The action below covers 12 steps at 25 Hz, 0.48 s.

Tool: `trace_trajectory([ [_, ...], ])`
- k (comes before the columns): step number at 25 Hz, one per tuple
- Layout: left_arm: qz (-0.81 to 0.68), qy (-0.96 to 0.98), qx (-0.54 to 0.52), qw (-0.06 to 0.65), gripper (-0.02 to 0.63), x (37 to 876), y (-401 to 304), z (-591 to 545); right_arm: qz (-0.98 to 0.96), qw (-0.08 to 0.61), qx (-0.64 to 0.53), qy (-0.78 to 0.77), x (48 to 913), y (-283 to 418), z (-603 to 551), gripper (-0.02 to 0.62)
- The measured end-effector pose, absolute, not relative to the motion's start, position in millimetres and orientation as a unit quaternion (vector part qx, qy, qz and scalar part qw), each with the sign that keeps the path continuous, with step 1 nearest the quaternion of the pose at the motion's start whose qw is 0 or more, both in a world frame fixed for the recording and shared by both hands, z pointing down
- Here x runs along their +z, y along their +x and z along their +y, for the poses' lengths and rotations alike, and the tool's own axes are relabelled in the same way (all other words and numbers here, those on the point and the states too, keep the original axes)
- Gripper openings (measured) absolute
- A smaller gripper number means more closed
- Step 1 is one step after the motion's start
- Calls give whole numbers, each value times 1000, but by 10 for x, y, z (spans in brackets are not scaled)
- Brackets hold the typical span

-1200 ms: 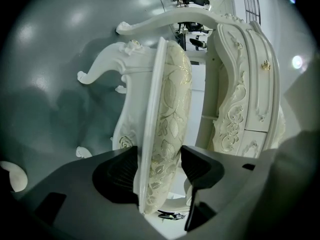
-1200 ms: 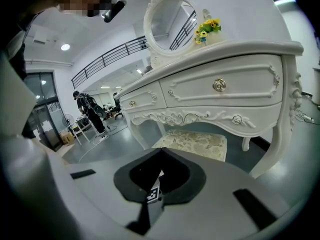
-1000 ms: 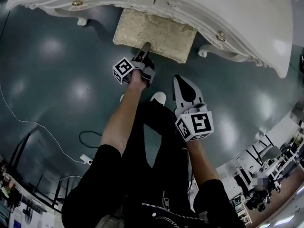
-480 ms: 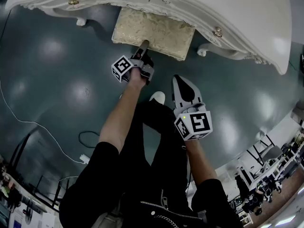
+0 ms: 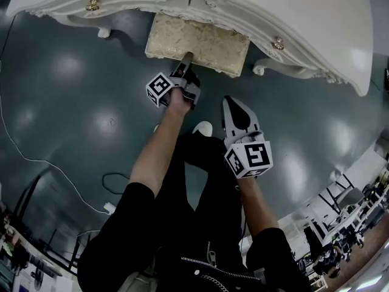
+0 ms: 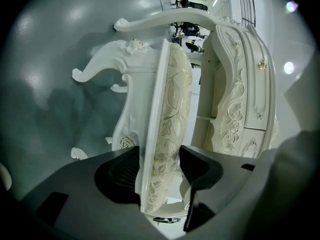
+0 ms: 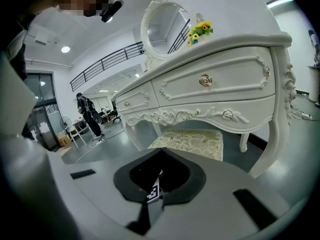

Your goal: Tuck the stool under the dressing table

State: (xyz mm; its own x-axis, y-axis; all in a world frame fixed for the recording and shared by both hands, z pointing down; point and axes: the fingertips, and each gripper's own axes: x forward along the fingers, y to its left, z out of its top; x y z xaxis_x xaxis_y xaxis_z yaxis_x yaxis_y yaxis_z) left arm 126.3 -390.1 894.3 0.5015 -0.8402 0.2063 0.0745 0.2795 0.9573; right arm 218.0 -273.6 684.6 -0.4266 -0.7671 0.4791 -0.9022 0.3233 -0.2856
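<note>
Open floor (image 5: pixel 67 96) either side; stool (image 5: pixel 197 44) between dressing table (image 5: pixel 316 17) legs.

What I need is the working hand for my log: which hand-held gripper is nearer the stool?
Left. The left hand-held gripper clamps the stool's near seat edge; the right hand-held gripper hangs shut, back from the stool, touching nothing.

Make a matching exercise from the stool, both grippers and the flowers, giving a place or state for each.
1 stool
2 left gripper
3 right gripper
4 flowers

A on top of the dressing table
B fingers together, nothing held
C partly under the dressing table
D fingers clamped on the stool's seat edge

Pairs: 1-C, 2-D, 3-B, 4-A
</note>
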Motion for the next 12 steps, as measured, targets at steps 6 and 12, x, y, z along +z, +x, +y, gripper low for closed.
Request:
trace_trajectory([
  [6, -365, 517, -338, 697, 255, 8941, 1367, -4100, -803, 127, 249, 526, 6885, 2263, -2793, 6],
  [12, -356, 526, -344, 692, 250, 8946, 1382, -4345, -806, 122, 241, 526, 6943, 2269, -2797, 6],
])
